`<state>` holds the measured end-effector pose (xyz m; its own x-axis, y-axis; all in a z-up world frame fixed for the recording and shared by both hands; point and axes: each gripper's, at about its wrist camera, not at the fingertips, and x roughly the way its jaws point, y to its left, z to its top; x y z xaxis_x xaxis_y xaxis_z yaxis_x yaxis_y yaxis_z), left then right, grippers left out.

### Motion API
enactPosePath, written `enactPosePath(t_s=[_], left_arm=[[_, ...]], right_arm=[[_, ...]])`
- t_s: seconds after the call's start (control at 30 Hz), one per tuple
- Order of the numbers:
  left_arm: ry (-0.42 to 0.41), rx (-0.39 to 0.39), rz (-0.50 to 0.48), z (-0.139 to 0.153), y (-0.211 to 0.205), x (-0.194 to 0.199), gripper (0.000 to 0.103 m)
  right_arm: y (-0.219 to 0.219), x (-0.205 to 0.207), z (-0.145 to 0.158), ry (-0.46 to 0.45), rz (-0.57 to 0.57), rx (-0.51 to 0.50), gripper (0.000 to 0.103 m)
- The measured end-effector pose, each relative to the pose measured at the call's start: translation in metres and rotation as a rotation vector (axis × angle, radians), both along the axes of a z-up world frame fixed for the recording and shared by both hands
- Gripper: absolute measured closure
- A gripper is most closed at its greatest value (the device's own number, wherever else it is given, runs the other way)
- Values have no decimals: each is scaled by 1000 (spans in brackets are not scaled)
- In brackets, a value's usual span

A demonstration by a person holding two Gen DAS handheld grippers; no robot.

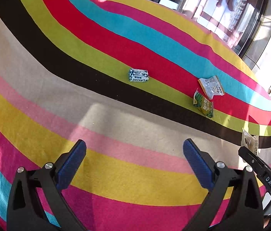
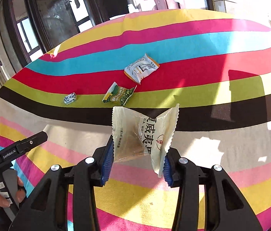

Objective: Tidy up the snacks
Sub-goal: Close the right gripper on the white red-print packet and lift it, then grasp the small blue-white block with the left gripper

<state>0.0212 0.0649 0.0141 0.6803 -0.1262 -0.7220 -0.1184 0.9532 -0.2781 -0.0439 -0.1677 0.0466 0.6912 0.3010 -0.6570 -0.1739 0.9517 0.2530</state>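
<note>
My right gripper [image 2: 137, 154] is shut on a cream snack packet [image 2: 145, 132] with dark lettering, held upright above the striped tablecloth [image 2: 222, 146]; the same packet [image 1: 249, 139] shows at the right edge of the left wrist view. My left gripper [image 1: 134, 150] stands open over the pink and yellow stripes with nothing between its blue pads. Three snacks lie further back: a small blue-and-white packet [image 1: 138, 75] [image 2: 70, 98], a green packet [image 1: 203, 104] [image 2: 119, 94] and a white packet with orange edges [image 1: 211, 87] [image 2: 141, 69].
The cloth covers a table whose far edge [image 2: 154, 13] curves before dark-framed windows [image 2: 58, 13]. A person's hand [image 2: 10, 196] holds the left gripper's handle at lower left. Sunlit patches and shadows fall on the right side of the cloth.
</note>
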Motion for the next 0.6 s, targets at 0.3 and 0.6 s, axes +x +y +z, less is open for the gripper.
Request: enactPosePath(t_s=[0.3,0.6], left_arm=[[80,34,-67,-2,-2,24,2],[122,181,-193,-2,5,118,2]], right_arm=[[9,17,-1,26,-2,50,60],[10,19,-4,52,5,52,59]])
